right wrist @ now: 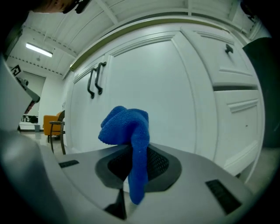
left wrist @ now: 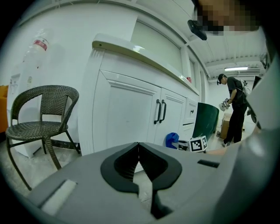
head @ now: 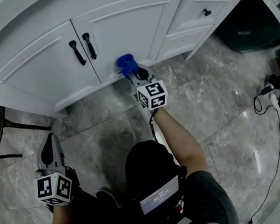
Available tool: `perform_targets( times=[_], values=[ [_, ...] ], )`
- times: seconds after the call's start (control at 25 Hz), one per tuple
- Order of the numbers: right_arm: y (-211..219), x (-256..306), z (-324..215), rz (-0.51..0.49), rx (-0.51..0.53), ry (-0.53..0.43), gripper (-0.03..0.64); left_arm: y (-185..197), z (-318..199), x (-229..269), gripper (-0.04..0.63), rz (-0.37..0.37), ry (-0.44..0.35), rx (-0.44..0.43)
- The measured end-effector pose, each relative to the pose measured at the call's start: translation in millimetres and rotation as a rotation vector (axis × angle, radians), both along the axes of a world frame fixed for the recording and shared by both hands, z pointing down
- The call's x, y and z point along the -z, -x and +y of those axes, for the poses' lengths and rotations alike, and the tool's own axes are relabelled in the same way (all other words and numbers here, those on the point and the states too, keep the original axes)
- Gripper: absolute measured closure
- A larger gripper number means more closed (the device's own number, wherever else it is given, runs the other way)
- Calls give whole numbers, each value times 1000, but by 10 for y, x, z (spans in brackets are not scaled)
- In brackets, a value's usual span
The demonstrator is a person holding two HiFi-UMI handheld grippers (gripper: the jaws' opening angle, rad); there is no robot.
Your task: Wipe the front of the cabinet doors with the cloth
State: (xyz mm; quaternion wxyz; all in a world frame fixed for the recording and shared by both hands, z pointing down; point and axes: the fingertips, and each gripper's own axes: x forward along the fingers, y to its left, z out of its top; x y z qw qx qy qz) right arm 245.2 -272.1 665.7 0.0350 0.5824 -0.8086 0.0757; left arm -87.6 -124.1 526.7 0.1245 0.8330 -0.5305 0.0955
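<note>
Now wiping: your right gripper (right wrist: pixel 131 164) pinches the crumpled blue terry cloth (right wrist: pixel 124 124), with the white panelled cabinet door (right wrist: pixel 148 78) just ahead of its jaws.
Next, press forward and sweep; your left gripper (left wrist: pixel 138 148) sits closed on nothing.

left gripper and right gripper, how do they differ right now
Left gripper: jaws shut, empty; right gripper: jaws shut on the cloth. Right gripper is at the door's lower edge; left gripper hangs back over the floor by the person. Both carry a marker cube.
</note>
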Motion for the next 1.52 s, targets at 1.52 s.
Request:
perform_targets(
  times=[1.52],
  values=[
    [1198, -466, 42, 3, 245, 54, 568, 244, -32, -220, 592, 10, 40, 18]
  ],
)
